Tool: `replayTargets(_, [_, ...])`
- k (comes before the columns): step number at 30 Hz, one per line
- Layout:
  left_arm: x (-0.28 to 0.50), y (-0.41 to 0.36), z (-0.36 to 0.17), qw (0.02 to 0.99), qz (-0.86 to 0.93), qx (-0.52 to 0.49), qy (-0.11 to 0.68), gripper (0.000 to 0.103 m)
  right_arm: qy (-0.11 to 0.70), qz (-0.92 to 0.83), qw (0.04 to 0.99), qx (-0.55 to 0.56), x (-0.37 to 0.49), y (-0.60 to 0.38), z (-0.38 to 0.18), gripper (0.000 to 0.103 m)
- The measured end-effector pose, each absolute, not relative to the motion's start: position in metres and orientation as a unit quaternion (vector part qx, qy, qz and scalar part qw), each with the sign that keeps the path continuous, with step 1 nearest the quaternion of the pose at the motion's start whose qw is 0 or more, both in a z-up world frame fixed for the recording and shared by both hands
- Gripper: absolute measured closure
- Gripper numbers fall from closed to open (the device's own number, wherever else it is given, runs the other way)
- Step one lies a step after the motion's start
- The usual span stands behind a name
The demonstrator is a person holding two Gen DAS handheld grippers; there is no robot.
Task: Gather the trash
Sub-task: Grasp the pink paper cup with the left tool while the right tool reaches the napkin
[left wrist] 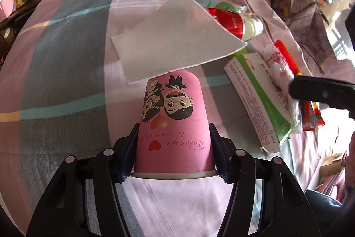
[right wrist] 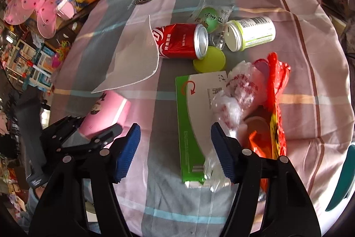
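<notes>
Left gripper (left wrist: 173,143) clamps pink cup (left wrist: 175,123), inverted on cloth (left wrist: 66,81). Right gripper (right wrist: 175,152) part open, empty, straddling green box (right wrist: 195,117); plastic wrap (right wrist: 235,92) touches right pad. Risks: thin cup crushing under squeeze; wrap snagging the grab. Napkin (left wrist: 177,41) leans on can (right wrist: 179,41); jar (right wrist: 250,33), lid (right wrist: 209,59) beyond.

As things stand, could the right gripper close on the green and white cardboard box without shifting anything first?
Probably yes. The right gripper, open, hangs over the green and white cardboard box; only the crumpled clear plastic wrapper overlaps the box's right edge and might get pinched too.
</notes>
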State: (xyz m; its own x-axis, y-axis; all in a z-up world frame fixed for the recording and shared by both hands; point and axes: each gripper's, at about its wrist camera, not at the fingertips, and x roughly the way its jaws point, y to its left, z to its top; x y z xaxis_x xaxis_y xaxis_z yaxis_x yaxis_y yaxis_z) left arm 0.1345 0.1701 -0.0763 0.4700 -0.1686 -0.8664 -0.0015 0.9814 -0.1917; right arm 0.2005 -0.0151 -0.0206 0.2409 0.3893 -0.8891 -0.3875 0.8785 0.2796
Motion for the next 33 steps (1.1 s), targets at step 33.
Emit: replayTargets(33, [0.2,0.209,-0.058,0.86,-0.054,-0.136,0.488,0.044,0.548,0.294,0.757,-0.199,0.306,0.049,-0.022,0.028])
